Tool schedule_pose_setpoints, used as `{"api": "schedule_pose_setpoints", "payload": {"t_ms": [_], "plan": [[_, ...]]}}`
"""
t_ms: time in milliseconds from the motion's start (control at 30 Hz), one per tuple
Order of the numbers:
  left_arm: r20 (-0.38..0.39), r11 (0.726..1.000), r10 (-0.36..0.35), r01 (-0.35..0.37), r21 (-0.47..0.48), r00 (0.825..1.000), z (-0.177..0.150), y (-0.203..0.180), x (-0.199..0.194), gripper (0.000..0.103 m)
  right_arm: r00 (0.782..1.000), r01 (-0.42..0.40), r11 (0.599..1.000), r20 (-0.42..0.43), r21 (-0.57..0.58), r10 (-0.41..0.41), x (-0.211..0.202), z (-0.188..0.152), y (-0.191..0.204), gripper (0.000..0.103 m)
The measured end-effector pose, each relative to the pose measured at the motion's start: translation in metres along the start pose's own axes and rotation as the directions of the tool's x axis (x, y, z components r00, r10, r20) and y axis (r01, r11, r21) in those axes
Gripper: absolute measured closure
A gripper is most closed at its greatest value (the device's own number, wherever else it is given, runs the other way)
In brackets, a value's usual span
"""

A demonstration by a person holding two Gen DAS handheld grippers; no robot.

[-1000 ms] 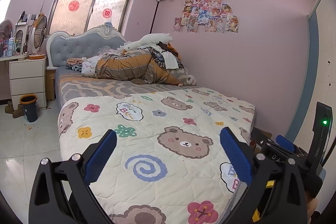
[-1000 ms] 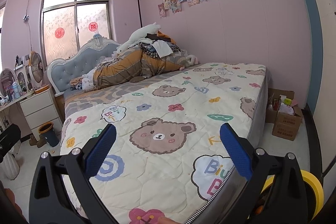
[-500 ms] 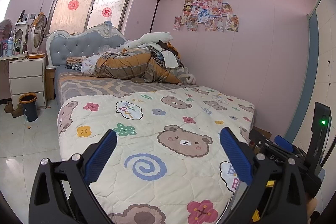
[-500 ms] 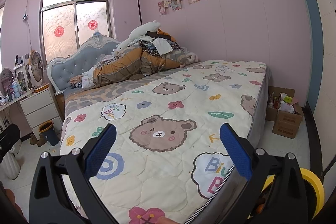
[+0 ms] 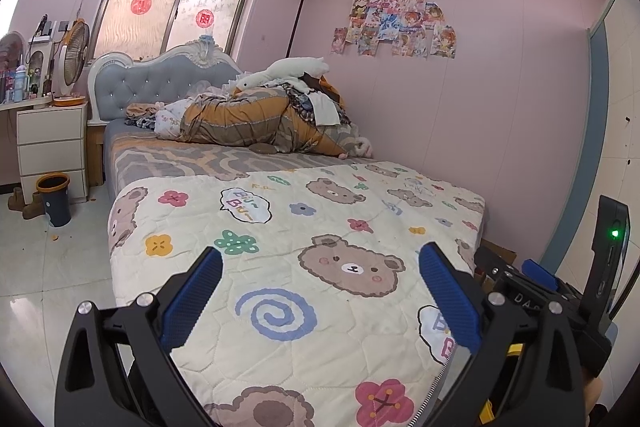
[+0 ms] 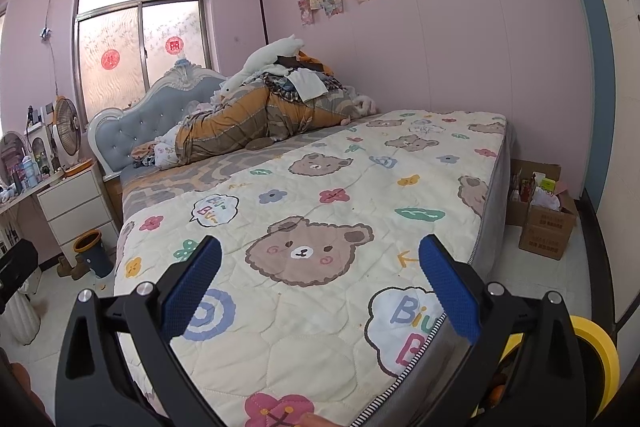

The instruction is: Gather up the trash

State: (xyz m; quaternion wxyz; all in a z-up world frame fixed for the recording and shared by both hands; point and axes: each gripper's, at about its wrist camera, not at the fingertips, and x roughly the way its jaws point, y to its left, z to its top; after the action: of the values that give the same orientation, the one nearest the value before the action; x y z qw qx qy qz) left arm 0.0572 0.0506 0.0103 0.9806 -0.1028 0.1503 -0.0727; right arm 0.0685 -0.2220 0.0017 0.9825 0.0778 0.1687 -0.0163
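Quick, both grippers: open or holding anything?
Left gripper: open, holding nothing.
Right gripper: open, holding nothing.

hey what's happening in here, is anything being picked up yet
Not yet. A person holds two grippers at the foot of a bed, and both the left gripper and the right gripper are open and empty, pointed over the bear-print quilt. A small bin stands on the floor by the nightstand, with a few orange scraps near it. Nothing has been collected yet.

Left gripper [image 5: 320,291] gapes, empty, above bear quilt [image 5: 280,227].
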Motion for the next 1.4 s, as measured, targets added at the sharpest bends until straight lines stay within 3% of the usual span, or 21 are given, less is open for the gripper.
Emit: {"api": "schedule_pose_setpoints", "payload": {"t_ms": [1400], "plan": [[-0.036,1.0,-0.009,0.009,-0.001,0.999,-0.007,-0.004,0.008,0.008,1.0,0.013,1.0,-0.025,0.021,-0.012,0.007,-0.011,0.0,0.008]]}}
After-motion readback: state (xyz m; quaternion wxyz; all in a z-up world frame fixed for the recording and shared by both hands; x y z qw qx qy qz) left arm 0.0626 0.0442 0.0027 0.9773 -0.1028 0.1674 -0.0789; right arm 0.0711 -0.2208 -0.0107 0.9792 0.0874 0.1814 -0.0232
